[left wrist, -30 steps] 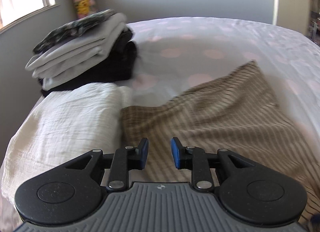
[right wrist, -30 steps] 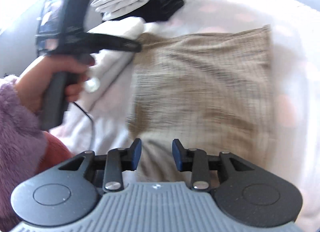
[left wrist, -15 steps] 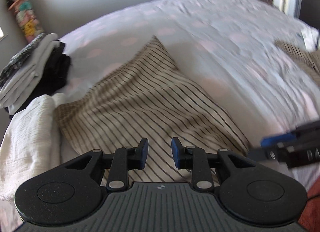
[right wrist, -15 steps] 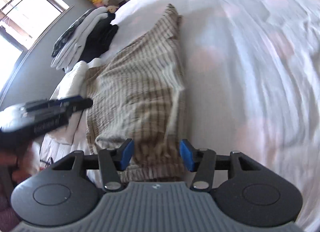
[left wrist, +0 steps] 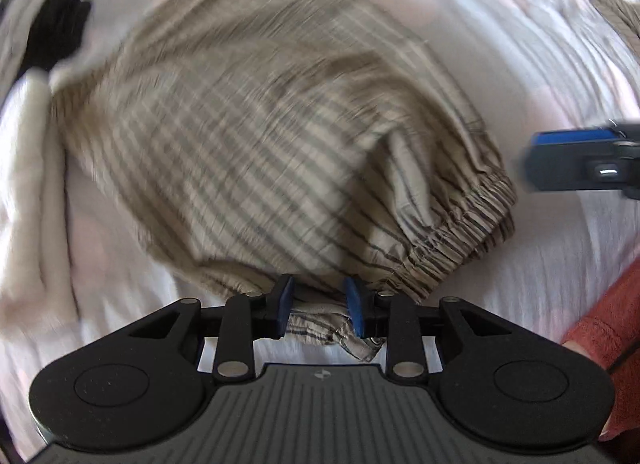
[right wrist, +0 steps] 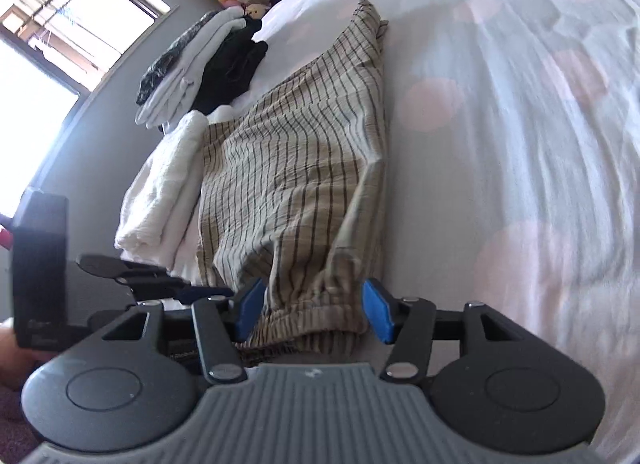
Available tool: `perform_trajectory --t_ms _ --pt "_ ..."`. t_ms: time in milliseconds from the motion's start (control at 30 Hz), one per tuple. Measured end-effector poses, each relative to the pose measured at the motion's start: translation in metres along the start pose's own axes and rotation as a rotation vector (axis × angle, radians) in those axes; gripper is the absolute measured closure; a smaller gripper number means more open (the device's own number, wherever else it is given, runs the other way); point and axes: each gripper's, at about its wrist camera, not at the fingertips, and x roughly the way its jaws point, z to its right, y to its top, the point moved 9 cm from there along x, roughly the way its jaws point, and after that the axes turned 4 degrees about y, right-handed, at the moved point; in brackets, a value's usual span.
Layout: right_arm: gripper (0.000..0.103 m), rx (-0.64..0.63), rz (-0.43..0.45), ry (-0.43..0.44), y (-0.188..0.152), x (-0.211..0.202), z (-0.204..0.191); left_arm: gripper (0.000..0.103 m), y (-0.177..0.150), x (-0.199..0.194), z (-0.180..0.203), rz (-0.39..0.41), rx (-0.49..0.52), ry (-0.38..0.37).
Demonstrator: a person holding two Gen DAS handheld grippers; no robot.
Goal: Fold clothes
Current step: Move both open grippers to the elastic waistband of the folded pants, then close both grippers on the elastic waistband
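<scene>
Beige striped shorts [left wrist: 256, 132] lie spread on the white bed, elastic waistband [left wrist: 452, 248] nearest me. My left gripper [left wrist: 320, 306] is open, its blue pads astride the near left part of the waistband. In the right wrist view the shorts [right wrist: 296, 168] stretch away from my right gripper [right wrist: 314, 310], which is wide open with the bunched waistband [right wrist: 308, 328] between its pads. The right gripper also shows at the right edge of the left wrist view [left wrist: 576, 160], and the left gripper shows low left in the right wrist view [right wrist: 132, 276].
A folded white garment [right wrist: 160, 200] lies left of the shorts, with a stack of folded grey and black clothes [right wrist: 200, 64] behind it. Another striped piece [left wrist: 600, 0] lies at the far right. The white bedspread [right wrist: 520, 124] extends right. Window and wall at left.
Both grippers have dropped to the near waistband edge of the shorts. The left view has tilted down sharply and is blurred. The right gripper's jaws have opened wider.
</scene>
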Motion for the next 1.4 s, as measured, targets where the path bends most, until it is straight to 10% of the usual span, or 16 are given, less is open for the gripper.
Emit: perform_trajectory --t_ms 200,667,1000,1400 --pt "0.043 0.044 0.040 0.014 0.002 -0.014 0.015 0.061 -0.001 -0.019 -0.009 0.019 -0.053 -0.008" --pt "0.043 -0.120 0.178 -0.064 0.002 -0.040 -0.011 0.034 -0.025 -0.039 0.051 0.230 0.308 0.093" --pt "0.040 -0.427 -0.044 -0.264 -0.009 -0.031 -0.035 0.032 -0.037 0.005 0.060 0.238 0.438 0.173" --pt "0.037 -1.102 -0.419 -0.375 -0.043 0.034 -0.058 0.046 -0.029 0.018 0.035 0.244 0.317 -0.023"
